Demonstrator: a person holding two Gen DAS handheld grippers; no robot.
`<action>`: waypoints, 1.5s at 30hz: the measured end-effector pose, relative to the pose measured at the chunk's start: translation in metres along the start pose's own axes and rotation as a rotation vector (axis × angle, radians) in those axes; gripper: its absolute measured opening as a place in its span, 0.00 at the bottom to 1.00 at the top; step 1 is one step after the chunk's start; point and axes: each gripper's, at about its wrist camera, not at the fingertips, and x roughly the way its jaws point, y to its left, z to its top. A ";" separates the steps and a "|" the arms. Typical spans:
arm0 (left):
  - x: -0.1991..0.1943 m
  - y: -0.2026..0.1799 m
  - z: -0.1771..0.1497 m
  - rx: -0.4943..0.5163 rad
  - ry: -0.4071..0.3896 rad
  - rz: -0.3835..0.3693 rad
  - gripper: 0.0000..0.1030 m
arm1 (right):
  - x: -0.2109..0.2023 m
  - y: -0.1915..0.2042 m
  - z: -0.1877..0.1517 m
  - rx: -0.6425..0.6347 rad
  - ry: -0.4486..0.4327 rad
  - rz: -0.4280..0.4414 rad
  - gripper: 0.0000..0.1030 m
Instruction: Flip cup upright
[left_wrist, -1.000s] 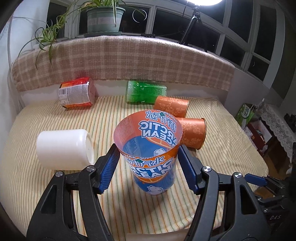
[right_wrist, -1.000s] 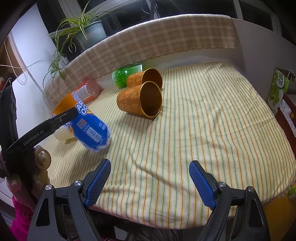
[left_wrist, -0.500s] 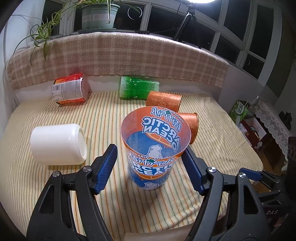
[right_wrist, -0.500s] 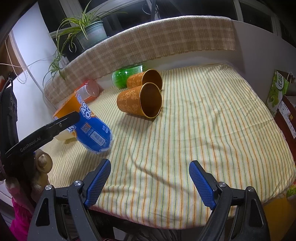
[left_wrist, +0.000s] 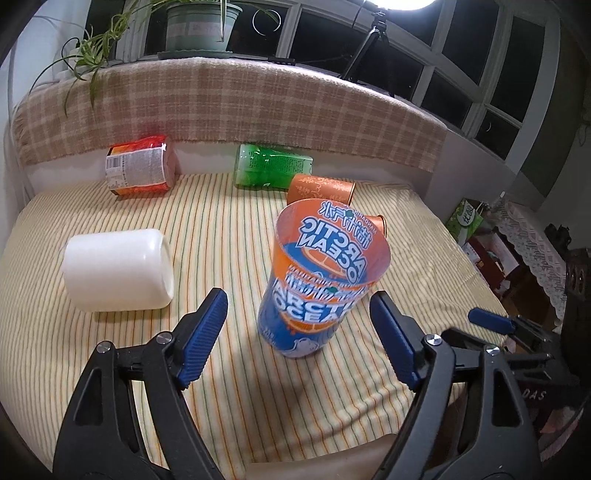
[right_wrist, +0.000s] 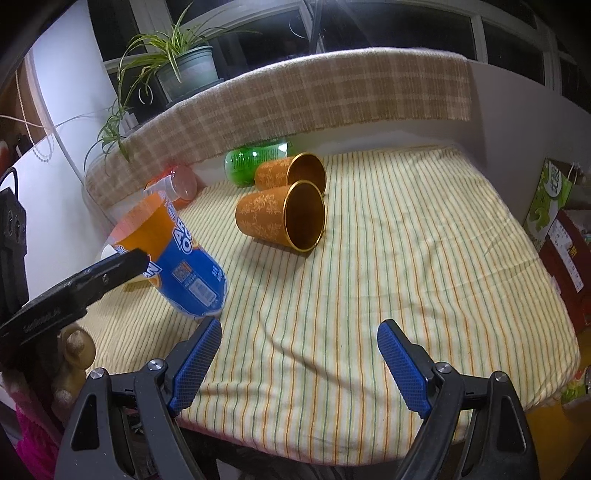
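An orange and blue "Arctic Ocean" plastic cup (left_wrist: 317, 280) stands upright on the striped cloth, mouth up; it also shows in the right wrist view (right_wrist: 177, 258). My left gripper (left_wrist: 303, 328) is open, its blue pads apart on either side of the cup and not touching it. My right gripper (right_wrist: 299, 362) is open and empty over the front of the cloth, to the right of the cup. Two orange metal cups (right_wrist: 284, 218) lie on their sides further back. A white cup (left_wrist: 118, 269) lies on its side at the left.
A green bottle (left_wrist: 273, 166) and a red-orange packet (left_wrist: 138, 170) lie along the back by the checked cloth ledge (left_wrist: 229, 99). A potted plant (right_wrist: 184, 70) stands on the sill. The table edge runs close in front of my right gripper; boxes (right_wrist: 554, 206) stand beyond the right edge.
My left gripper has opened wider and drawn back from the Arctic Ocean cup, which stays standing upright. My right gripper has hardly moved.
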 end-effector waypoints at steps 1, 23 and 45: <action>-0.002 0.002 -0.001 -0.003 0.000 0.000 0.79 | -0.001 0.002 0.001 -0.008 -0.007 -0.008 0.86; -0.078 0.030 -0.018 -0.007 -0.223 0.210 0.90 | -0.022 0.054 0.019 -0.176 -0.222 -0.156 0.91; -0.100 0.025 -0.024 0.024 -0.320 0.306 1.00 | -0.034 0.067 0.019 -0.192 -0.318 -0.176 1.00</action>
